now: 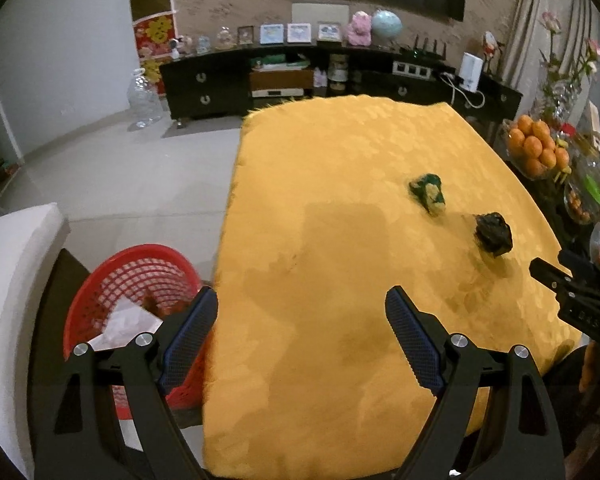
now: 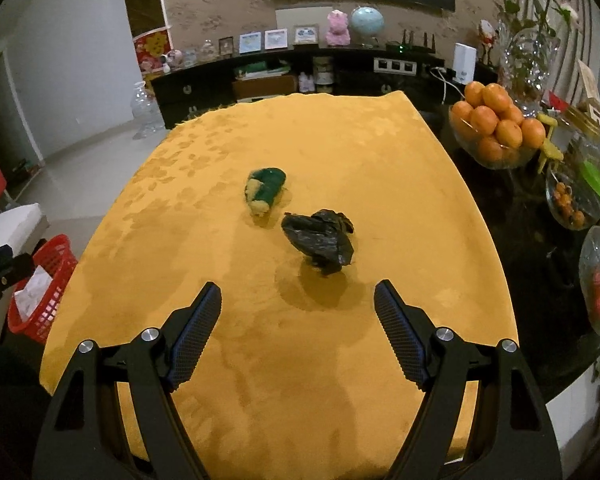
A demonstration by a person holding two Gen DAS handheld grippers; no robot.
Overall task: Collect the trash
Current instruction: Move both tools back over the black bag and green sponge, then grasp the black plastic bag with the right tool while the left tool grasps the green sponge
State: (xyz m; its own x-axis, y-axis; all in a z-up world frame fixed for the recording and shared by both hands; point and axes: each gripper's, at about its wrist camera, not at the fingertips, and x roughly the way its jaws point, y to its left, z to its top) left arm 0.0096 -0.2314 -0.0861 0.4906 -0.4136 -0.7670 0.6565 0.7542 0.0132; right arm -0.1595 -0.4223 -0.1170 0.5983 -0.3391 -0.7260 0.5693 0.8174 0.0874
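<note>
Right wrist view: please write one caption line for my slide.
Open right gripper above the yellow tablecloth, facing a crumpled black bag and a green-yellow wrapper; red basket at left.

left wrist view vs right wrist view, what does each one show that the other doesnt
Only the left wrist view shows the left gripper, open and empty, at the cloth's near edge.

Only the right wrist view shows the right gripper, open and empty, just short of the crumpled black bag.

Both show that bag, the green-and-yellow wrapper, the yellow tablecloth, the red basket and the bowl of oranges.
</note>
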